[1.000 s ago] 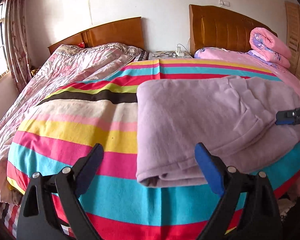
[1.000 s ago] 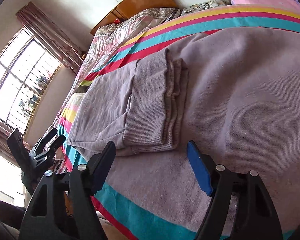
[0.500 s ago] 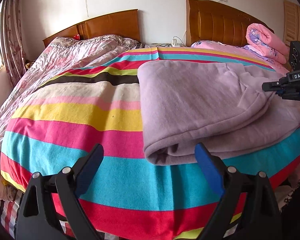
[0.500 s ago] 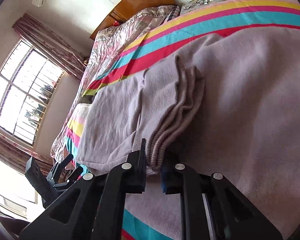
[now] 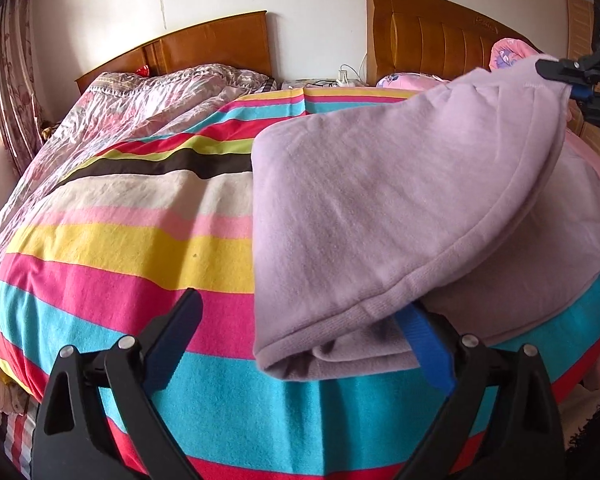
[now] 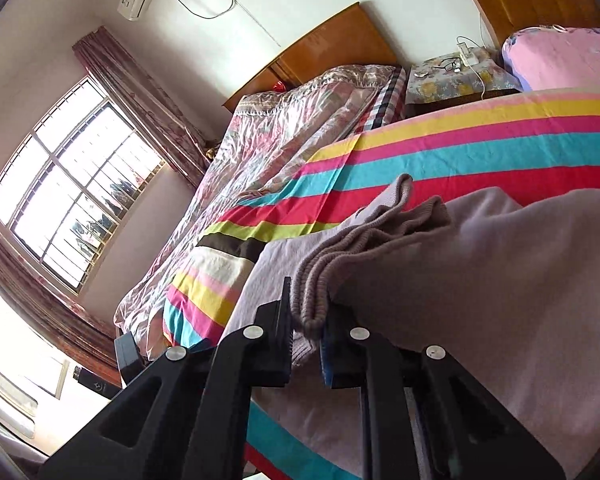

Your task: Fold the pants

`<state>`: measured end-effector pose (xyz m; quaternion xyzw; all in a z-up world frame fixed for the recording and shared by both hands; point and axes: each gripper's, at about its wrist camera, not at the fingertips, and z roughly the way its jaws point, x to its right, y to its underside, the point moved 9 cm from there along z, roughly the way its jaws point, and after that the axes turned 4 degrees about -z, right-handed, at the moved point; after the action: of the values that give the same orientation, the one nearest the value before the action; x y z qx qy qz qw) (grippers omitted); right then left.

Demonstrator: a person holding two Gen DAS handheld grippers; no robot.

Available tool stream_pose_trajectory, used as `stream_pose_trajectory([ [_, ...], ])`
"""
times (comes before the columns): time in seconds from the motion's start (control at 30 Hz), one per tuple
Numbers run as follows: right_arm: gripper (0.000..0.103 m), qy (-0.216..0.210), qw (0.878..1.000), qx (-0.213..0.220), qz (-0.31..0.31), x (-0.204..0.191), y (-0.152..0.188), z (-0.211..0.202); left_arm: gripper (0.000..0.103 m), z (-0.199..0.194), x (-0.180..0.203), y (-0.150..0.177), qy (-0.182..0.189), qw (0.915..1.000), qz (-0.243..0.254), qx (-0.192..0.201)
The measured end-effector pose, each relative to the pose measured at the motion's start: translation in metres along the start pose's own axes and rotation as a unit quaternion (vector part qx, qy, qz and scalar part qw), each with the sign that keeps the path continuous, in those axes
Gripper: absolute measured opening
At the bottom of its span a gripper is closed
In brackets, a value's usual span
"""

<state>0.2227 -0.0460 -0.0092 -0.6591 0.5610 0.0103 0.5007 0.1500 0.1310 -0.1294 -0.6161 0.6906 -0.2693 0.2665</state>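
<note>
Pants cuffs sit pinched in our right gripper, lifted off the bed; our left gripper gapes wide at the near fold. We risk the stacked cuffs slipping apart, skewing the fold.

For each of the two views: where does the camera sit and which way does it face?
Left wrist: low at the bed's foot, facing the wooden headboards; own left tool open, right tool far right.
Right wrist: tilted, facing the window; own right tool clamps the ribbed cuffs.
Shared: lilac fleece pants, striped blanket.
</note>
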Motion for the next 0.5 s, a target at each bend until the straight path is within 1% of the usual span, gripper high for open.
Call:
stream_pose_trajectory([
  [0.07, 0.014, -0.004, 1.000, 0.008, -0.007, -0.007, -0.008, -0.002, 0.099, 0.001, 0.002, -0.003, -0.009, 0.9999, 0.010, 0.005],
  [0.1, 0.014, -0.004, 1.000, 0.012, -0.011, -0.010, -0.011, -0.003, 0.099, 0.001, -0.001, -0.006, -0.021, 0.9997, 0.009, 0.009],
  [0.17, 0.014, -0.001, 1.000, 0.020, -0.018, -0.013, -0.015, -0.008, 0.099, 0.003, -0.018, -0.010, -0.054, 0.9983, -0.020, 0.011],
  [0.2, 0.014, 0.001, 1.000, 0.022, -0.016, -0.011, -0.016, -0.010, 0.099, 0.003, -0.030, -0.010, -0.062, 0.9971, -0.043, 0.009],
  [0.27, 0.014, 0.009, 1.000, 0.021, -0.012, -0.005, -0.012, -0.014, 0.099, -0.002, -0.050, -0.006, -0.062, 0.9953, -0.074, 0.004],
  [0.3, 0.014, 0.012, 1.000, 0.017, -0.009, -0.001, -0.007, -0.014, 0.099, -0.005, -0.056, -0.002, -0.062, 0.9954, -0.073, 0.001],
  [0.37, 0.014, 0.020, 1.000, -0.001, -0.001, 0.008, 0.014, -0.011, 0.099, -0.012, -0.060, 0.005, -0.065, 0.9965, -0.053, -0.003],
  [0.43, 0.014, 0.043, 0.999, -0.032, 0.003, 0.022, 0.047, -0.003, 0.099, -0.016, -0.061, 0.010, -0.075, 0.9967, -0.030, -0.007],
  [0.5, 0.014, 0.069, 0.995, -0.070, 0.027, 0.048, 0.086, 0.009, 0.099, -0.012, -0.062, 0.016, -0.070, 0.9971, -0.027, -0.014],
])
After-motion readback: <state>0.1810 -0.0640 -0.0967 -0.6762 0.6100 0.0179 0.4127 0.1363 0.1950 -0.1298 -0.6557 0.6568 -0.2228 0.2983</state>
